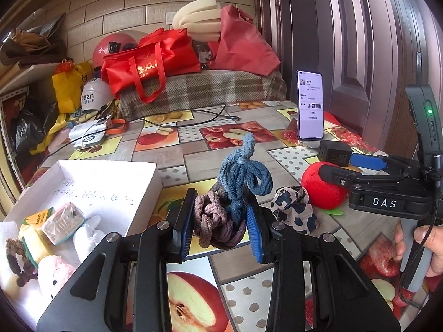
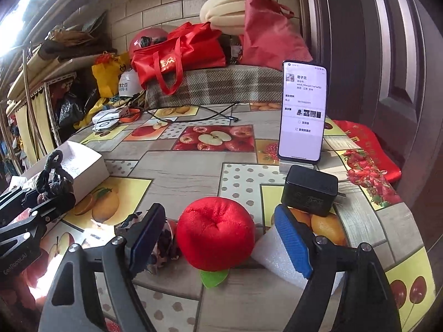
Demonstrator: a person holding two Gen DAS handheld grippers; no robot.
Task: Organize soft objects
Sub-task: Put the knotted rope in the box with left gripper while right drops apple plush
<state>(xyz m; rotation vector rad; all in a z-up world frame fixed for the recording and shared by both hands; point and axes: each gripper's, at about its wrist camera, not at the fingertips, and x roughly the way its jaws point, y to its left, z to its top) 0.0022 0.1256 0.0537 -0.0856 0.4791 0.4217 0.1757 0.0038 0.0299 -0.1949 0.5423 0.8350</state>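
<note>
The left gripper (image 1: 221, 229) is pinching a bundle of hair ties (image 1: 221, 218), brown ones low between the blue pads and blue ones rising above them. The bundle is lifted a little over the table (image 1: 193, 144), which has a cloth with fruit pictures. To the left of this gripper stands a white box (image 1: 144, 182); inside it lie a pink plush toy (image 1: 54, 275), a white plush toy (image 1: 88, 235) and small packets (image 1: 62, 222).

The right gripper (image 2: 218, 235) is spread wide, one finger on each side of a red plush apple (image 2: 216, 232) that sits on the table; the fingers do not touch it. A white foam block (image 2: 274, 254) lies against the right finger. Just beside the apple, on its left, is a spotted cloth piece (image 1: 295, 209). Behind the apple are a black charger (image 2: 310, 191) and a phone (image 2: 303, 113) standing upright with its screen lit.
</note>
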